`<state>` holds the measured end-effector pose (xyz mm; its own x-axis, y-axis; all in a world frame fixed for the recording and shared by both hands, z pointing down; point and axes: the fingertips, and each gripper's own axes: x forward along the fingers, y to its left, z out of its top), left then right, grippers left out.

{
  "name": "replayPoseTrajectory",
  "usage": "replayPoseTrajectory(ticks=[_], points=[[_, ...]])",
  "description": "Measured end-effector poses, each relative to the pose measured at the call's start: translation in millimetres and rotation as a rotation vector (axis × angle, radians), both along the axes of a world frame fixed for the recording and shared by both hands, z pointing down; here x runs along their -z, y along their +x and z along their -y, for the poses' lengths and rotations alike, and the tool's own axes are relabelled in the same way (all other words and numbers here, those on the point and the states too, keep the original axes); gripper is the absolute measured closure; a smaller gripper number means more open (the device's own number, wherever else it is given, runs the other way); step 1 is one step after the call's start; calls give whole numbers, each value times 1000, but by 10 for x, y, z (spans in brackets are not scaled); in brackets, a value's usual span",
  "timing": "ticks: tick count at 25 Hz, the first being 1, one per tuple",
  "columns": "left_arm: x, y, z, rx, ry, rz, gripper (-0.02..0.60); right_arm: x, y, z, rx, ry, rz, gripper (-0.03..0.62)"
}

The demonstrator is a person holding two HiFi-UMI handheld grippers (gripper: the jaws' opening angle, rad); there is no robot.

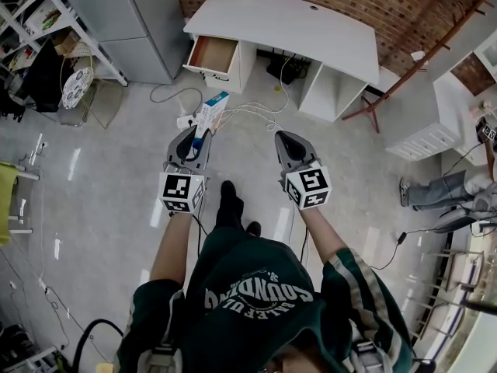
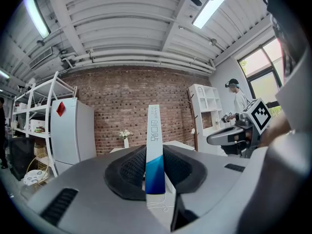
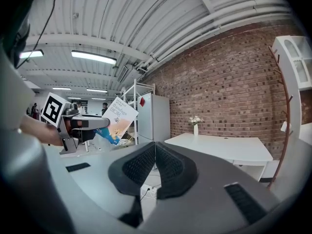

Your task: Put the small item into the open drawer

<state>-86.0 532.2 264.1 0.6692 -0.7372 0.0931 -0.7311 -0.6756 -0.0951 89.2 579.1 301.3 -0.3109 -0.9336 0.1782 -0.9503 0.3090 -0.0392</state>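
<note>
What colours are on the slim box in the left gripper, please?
White box with a blue end; left gripper view shows it best.

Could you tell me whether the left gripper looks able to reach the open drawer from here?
Probably not yet: the left gripper, shut on the box, is well short of the drawer. Only cables lie on the floor between, so stepping closer should do.

The head view looks steeply down from above the person, the white desk [image 1: 287, 29] far off at twelve o'clock. Both gripper views ride low, facing level toward that desk and the brick wall [image 2: 122, 106] behind; the right one catches the left gripper [image 3: 105, 123] at nine o'clock.
</note>
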Motion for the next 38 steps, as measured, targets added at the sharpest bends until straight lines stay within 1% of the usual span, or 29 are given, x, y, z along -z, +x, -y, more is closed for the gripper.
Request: replayPoseTrajectory(ticks=[5,10,19,24,33,38], points=[[-59,26,183,-6,-9,-8,486,-68,-23,175,3,-12,0,569],[-123,95,501,-11,-19,-17,485,-119,13,458,4,-22,-3,569],[-255,314,1373,-18,-53,-32,486,-246,188,1256,-3,-62,-6,569],[-254,423,1845,-28,-62,-36,485,-198,271,1724,-9,-63,-11,569],[-287,490,2459,-34,-83,-37,486,-239,312,2319,-7,-88,-4,569],[-310,379,2777,-8,-89,-39,486,-323,233,2624,12,-110,3,569]])
